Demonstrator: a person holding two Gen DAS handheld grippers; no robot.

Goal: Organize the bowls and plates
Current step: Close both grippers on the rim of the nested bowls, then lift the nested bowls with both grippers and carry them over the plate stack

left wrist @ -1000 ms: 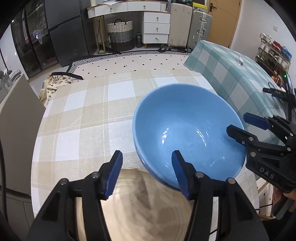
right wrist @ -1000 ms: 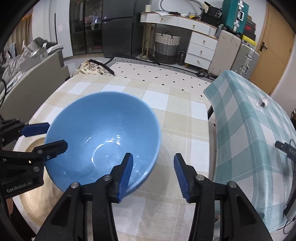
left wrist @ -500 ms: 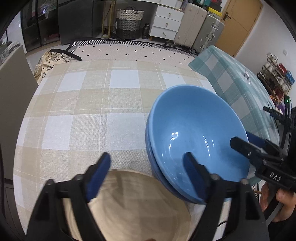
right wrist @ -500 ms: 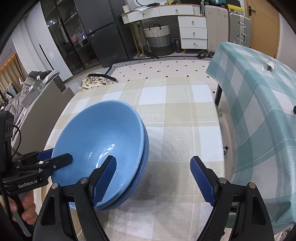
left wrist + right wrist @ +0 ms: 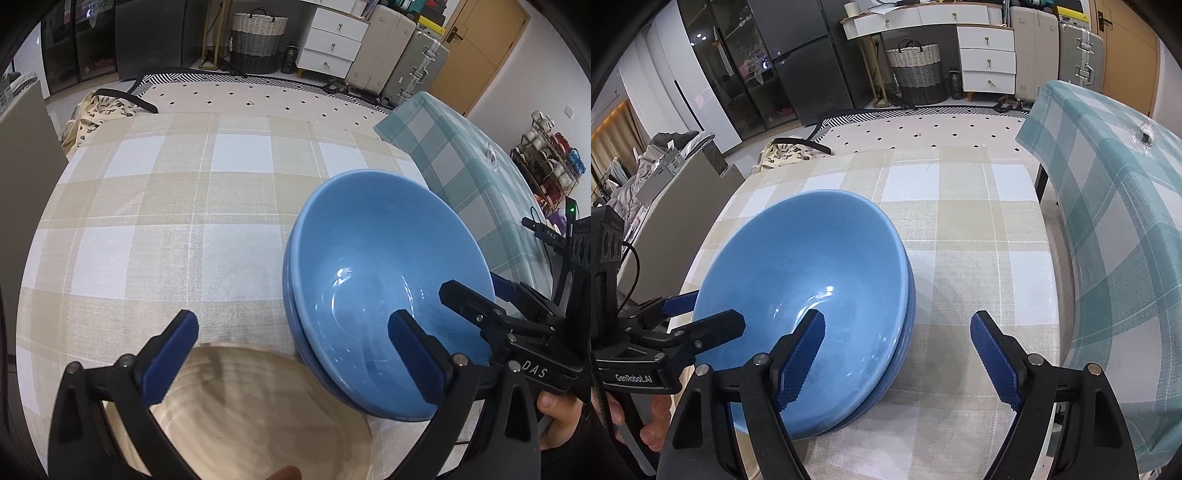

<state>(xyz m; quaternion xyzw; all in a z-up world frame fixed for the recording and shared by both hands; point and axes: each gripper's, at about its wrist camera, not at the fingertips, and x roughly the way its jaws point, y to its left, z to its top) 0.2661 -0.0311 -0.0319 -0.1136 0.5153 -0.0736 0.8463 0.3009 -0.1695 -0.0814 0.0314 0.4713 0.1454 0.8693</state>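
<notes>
Left gripper point(image 5: 291, 339): jaws opening, spread wide, nothing pressed between the pads; its right finger point(image 5: 415, 360) hangs over the inside of the top blue bowl point(image 5: 384, 273), its left finger over the beige checked tablecloth point(image 5: 155, 221). The top blue bowl is nested in a second blue bowl point(image 5: 295, 321), whose rim shows just beneath. Directly under this gripper lies a tan plate point(image 5: 258, 410), its edge touching or just beside the bowl stack; cannot tell which. Right gripper point(image 5: 897, 349): jaws wide apart, gripping nothing; its left finger is over the bowl's interior near the rim, its right finger over bare cloth. Each gripper shows at the edge of the other's view, across the stack. Right of the stack stands a second table under a teal checked cloth point(image 5: 1115, 206). Beyond the table: patterned rug point(image 5: 934, 129), wicker basket point(image 5: 918, 72), white drawers point(image 5: 988, 59).
</notes>
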